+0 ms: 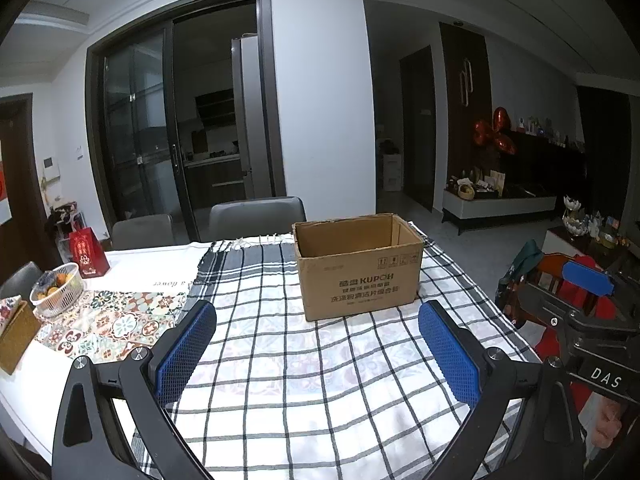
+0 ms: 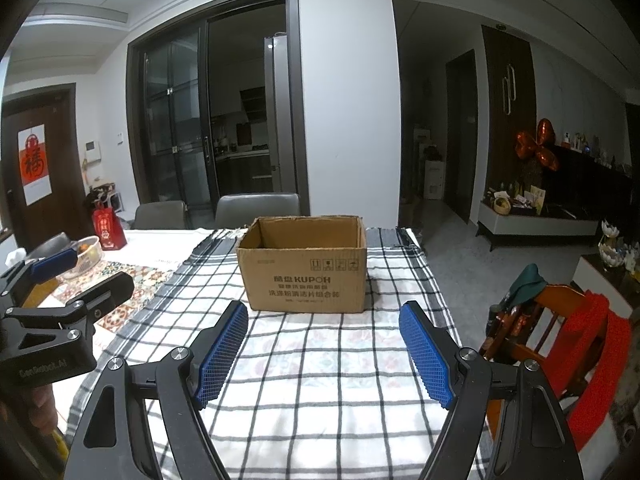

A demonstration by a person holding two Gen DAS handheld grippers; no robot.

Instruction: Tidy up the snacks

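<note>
An open brown cardboard box (image 1: 358, 266) (image 2: 306, 266) stands upright on the checked cloth, beyond both grippers; its inside looks bare from this low angle. My left gripper (image 1: 316, 312) hovers over the cloth with its blue pads wide apart and nothing between them. My right gripper (image 2: 324, 312) is open the same way, just short of the box. The right gripper (image 1: 576, 292) shows at the right edge of the left wrist view, and the left gripper (image 2: 84, 276) at the left edge of the right wrist view. I see no loose snacks on the cloth.
A white basket of fruit (image 1: 58, 290) (image 2: 90, 250), a red gift bag (image 1: 89, 254) (image 2: 108, 229) and a woven box (image 1: 16, 336) sit on the table's left part. Two grey chairs (image 1: 256, 214) stand behind it. A wooden chair with red fabric (image 2: 576, 344) is on the right.
</note>
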